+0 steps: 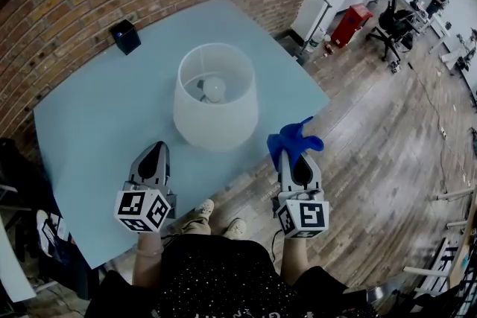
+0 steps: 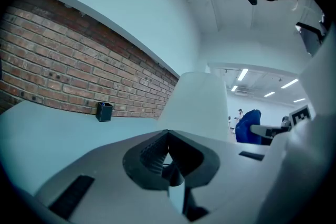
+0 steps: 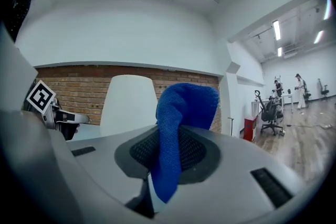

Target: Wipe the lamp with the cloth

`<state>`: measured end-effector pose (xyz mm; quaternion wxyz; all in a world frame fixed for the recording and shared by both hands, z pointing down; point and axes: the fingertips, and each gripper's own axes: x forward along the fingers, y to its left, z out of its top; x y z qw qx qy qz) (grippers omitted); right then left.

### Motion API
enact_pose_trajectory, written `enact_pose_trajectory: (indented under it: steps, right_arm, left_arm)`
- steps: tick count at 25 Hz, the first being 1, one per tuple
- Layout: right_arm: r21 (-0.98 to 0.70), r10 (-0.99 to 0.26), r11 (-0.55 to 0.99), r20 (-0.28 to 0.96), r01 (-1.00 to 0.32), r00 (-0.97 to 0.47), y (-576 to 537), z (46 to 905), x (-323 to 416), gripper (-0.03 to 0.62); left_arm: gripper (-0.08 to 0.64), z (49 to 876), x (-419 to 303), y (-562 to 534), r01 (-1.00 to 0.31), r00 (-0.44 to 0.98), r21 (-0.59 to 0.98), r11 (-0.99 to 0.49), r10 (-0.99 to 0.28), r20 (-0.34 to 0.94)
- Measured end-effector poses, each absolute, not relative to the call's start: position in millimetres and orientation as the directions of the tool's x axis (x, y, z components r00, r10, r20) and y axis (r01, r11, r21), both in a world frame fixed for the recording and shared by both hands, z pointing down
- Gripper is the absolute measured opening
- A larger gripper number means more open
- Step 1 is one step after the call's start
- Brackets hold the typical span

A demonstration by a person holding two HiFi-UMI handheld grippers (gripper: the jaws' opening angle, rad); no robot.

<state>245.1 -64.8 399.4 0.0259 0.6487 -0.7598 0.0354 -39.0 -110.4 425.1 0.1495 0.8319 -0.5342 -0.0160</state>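
While the right claw point(image 1: 296, 157) pinches the blue cloth point(image 1: 288, 138), the left claw point(image 1: 153, 154) sits closed, empty, near the white lamp point(image 1: 216, 119).

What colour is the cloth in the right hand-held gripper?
Solid blue cloth, clearest in the right gripper view.
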Motion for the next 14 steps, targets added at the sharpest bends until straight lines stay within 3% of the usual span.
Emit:
enact_pose_trajectory:
  steps: [14]
  right_arm:
    - [-0.148, -0.977, 0.178, 0.093, -0.973, -0.193, -73.8, 411.7, 242.8, 0.075]
  left_arm:
    - [0.009, 433.4, -44.4, -110.3, -0.889, 0.420, 0.269, -0.371, -0.894, 0.155]
